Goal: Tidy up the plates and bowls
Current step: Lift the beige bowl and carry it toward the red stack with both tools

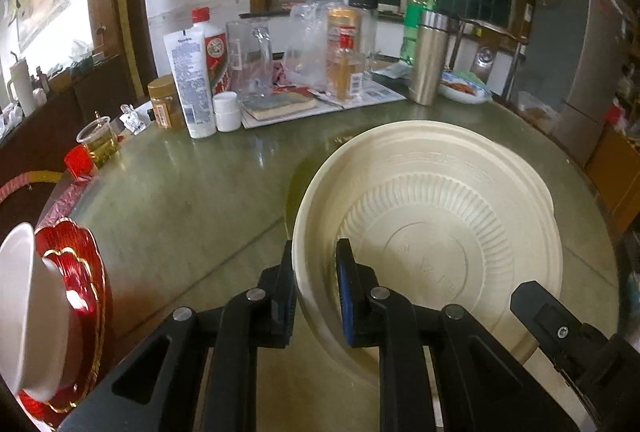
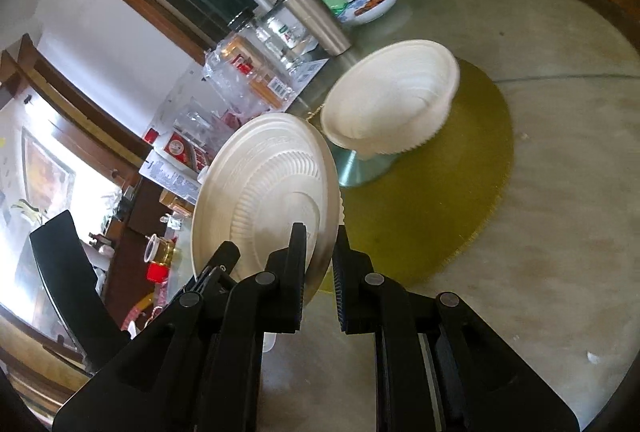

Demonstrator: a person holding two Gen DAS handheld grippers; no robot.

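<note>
A cream ribbed disposable plate (image 1: 432, 216) fills the left wrist view, tilted off the table. My left gripper (image 1: 316, 252) is shut on its left rim, and my right gripper (image 1: 536, 296) reaches its lower right rim. In the right wrist view the same plate (image 2: 260, 192) stands on edge, my right gripper (image 2: 320, 236) is shut on its rim, and my left gripper (image 2: 216, 264) shows at its lower left. Beyond it a cream bowl (image 2: 392, 100) leans on a silvery disc on a round gold mat (image 2: 460, 192). A white bowl (image 1: 24, 312) rests on a red plate (image 1: 84, 272) at the left.
The round green-grey table (image 1: 180, 200) carries clutter at its far side: bottles, jars, a tube, a steel flask (image 1: 430, 56) and a dish of food (image 1: 464, 90). A plastic cup of tea (image 1: 98, 140) stands near the left edge.
</note>
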